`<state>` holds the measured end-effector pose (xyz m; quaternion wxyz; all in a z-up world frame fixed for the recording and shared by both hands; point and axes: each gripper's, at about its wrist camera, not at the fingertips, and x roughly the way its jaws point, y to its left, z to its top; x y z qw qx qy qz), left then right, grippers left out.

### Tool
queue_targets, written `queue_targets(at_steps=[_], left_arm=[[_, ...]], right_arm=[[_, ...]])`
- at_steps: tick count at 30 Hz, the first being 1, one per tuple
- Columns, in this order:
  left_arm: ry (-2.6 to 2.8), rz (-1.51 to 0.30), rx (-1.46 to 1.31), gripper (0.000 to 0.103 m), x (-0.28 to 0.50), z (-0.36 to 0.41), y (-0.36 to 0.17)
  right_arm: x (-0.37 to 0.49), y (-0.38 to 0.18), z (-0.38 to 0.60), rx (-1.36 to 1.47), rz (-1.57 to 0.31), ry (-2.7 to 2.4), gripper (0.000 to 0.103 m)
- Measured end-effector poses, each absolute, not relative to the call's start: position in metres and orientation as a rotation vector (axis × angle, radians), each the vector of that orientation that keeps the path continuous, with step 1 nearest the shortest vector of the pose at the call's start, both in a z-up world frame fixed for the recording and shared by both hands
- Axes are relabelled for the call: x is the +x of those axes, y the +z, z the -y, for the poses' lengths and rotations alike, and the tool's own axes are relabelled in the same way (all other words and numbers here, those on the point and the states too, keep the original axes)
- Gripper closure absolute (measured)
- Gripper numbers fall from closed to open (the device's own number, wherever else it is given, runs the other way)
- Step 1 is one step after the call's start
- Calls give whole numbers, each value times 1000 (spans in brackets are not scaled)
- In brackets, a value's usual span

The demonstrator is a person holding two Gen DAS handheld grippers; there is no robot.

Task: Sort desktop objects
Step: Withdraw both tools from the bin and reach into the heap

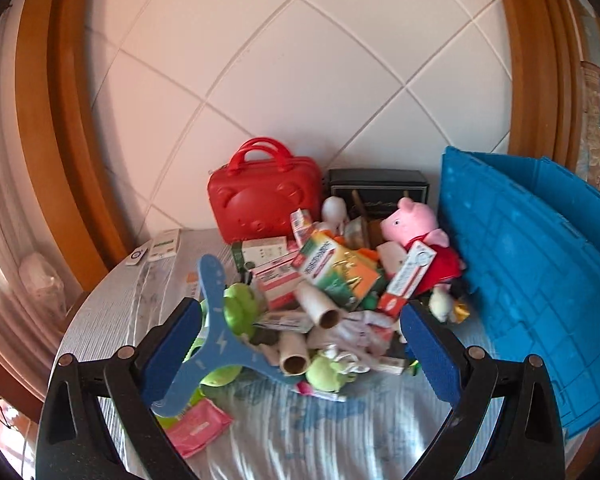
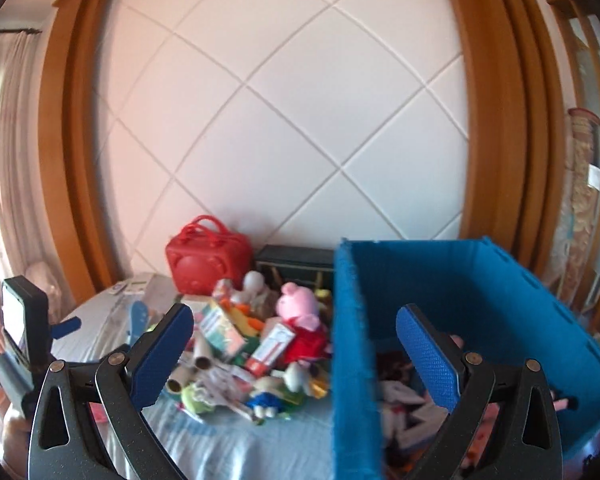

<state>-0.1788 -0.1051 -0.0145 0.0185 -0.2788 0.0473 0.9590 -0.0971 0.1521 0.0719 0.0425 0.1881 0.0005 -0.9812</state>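
Observation:
A heap of mixed items lies on the pale cloth-covered table point(image 1: 340, 432): a blue three-armed boomerang point(image 1: 216, 344), green plush toys point(image 1: 240, 308), cardboard tubes point(image 1: 320, 308), small boxes point(image 1: 332, 268) and a pink pig plush point(image 1: 414, 222). My left gripper point(image 1: 300, 340) stands wide open just before the heap, holding nothing. The boomerang lies against its left pad point(image 1: 172, 344); contact cannot be told. My right gripper point(image 2: 296, 356) is open and empty. Its left finger is over the heap point(image 2: 236, 336), its right finger over the blue crate point(image 2: 480, 292), which holds several items.
A red carry case point(image 1: 264, 200) and a black box point(image 1: 376, 188) stand at the back against the tiled wall. A pink packet point(image 1: 198, 426) lies near the front left. Remote controls point(image 1: 156, 246) rest at the far left. The left tool's housing point(image 2: 20, 320) shows at the left edge.

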Motion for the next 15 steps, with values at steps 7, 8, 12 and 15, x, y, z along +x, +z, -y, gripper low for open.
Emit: queue_targets(at_steps=[7, 8, 12, 15], left_arm=[[2944, -108, -953, 2, -209, 145, -36], [2938, -98, -965, 2, -215, 148, -39], [2925, -73, -1007, 2, -241, 156, -49], [2913, -62, -1037, 2, -265, 155, -57]], right_arm=[[-157, 30, -99, 781, -1, -2942, 0], [-167, 22, -96, 820, 8, -2929, 0], [-208, -10, -85, 970, 5, -2893, 0], [-240, -29, -80, 1050, -6, -2881, 0]])
